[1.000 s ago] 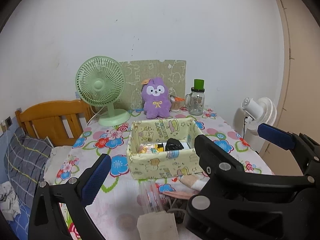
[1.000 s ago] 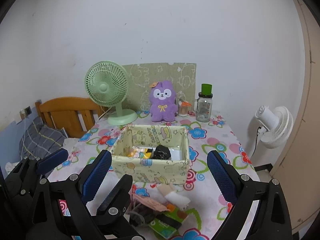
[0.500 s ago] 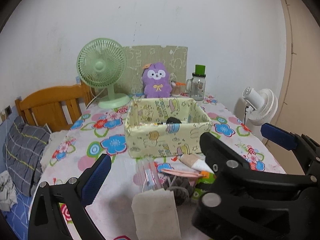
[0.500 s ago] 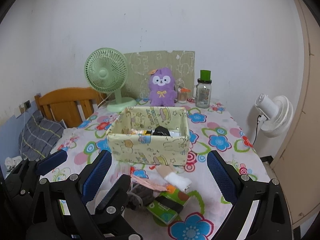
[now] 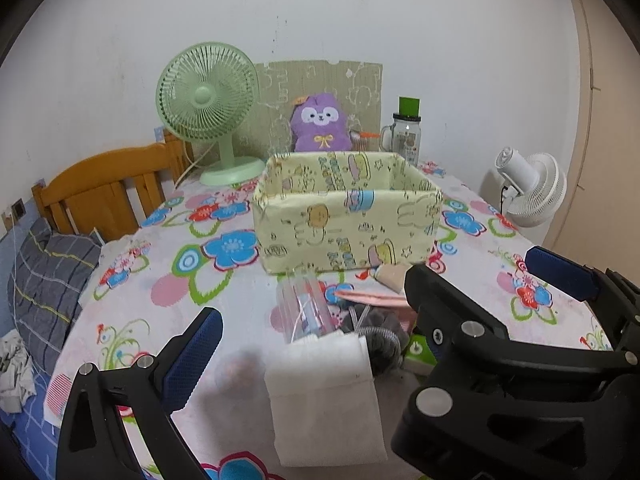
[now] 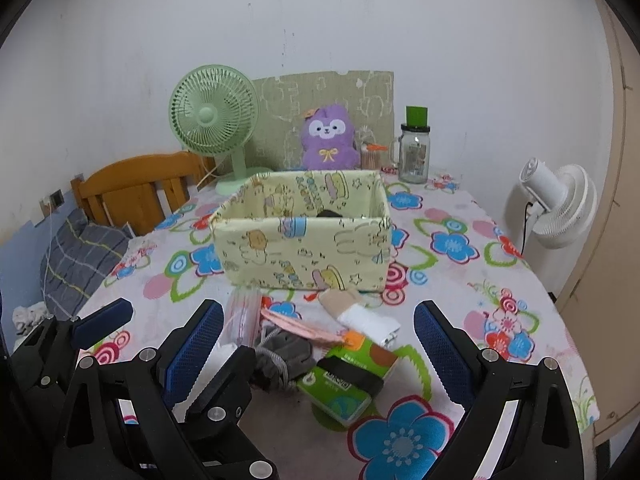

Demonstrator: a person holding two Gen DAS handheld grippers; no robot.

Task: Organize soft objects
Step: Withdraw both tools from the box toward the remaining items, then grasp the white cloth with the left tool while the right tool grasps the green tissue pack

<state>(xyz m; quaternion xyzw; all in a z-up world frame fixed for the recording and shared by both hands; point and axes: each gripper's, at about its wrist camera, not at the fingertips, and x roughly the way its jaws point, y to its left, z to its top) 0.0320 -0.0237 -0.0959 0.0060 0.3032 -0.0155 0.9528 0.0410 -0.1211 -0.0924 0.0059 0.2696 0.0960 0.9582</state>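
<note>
Soft objects (image 6: 304, 340): small heap on the flowered tablecloth (image 6: 452, 280), just before the yellow cartoon-print fabric box (image 6: 304, 248).
Left gripper (image 5: 372, 292) and right gripper (image 6: 316, 344) both spread wide, empty, above the heap; green packet (image 6: 348, 380) with print too small to read; white folded cloth (image 5: 324, 396) large in left view only; black item inside box seen in right view only.

Pale-yellow cartoon-print box (image 6: 304, 248); floral tablecloth (image 6: 452, 248); perhaps grey cloth (image 6: 288, 350).
</note>
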